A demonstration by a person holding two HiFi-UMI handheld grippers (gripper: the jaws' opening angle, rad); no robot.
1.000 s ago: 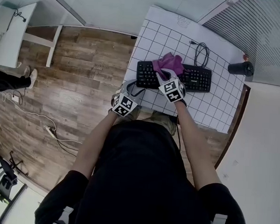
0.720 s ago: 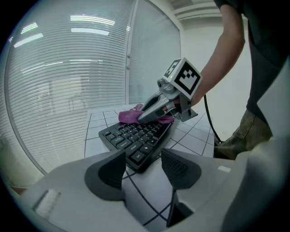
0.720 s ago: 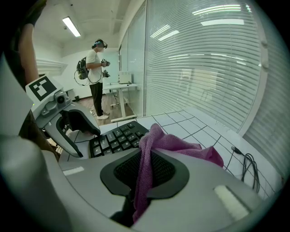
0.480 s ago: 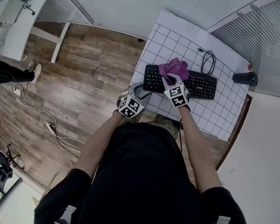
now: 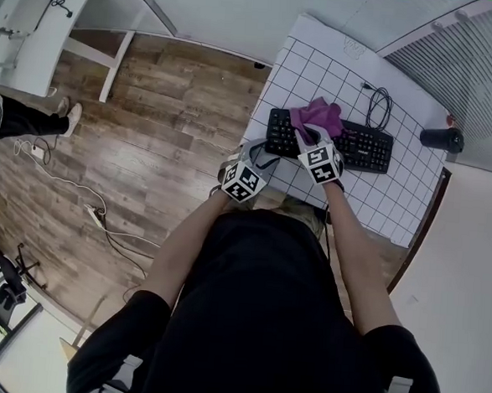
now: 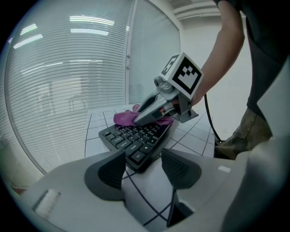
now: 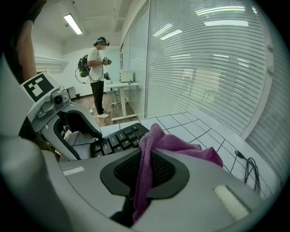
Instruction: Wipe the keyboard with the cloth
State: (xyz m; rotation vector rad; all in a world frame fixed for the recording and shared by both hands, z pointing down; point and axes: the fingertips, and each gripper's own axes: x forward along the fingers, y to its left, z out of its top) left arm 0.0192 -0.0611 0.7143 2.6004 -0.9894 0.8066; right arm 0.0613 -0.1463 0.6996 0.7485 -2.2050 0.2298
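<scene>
Both forward: right gripper (image 7: pixel 145 174) pinches cloth (image 7: pixel 168 143) on keyboard (image 5: pixel 369 148), left gripper (image 6: pixel 142 170) spread.

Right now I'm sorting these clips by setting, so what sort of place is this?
Probably an office or lab workroom: a black keyboard sits on a white gridded table, slatted blinds behind glass line the wall, and a second white desk stands across the wood-look floor.
</scene>
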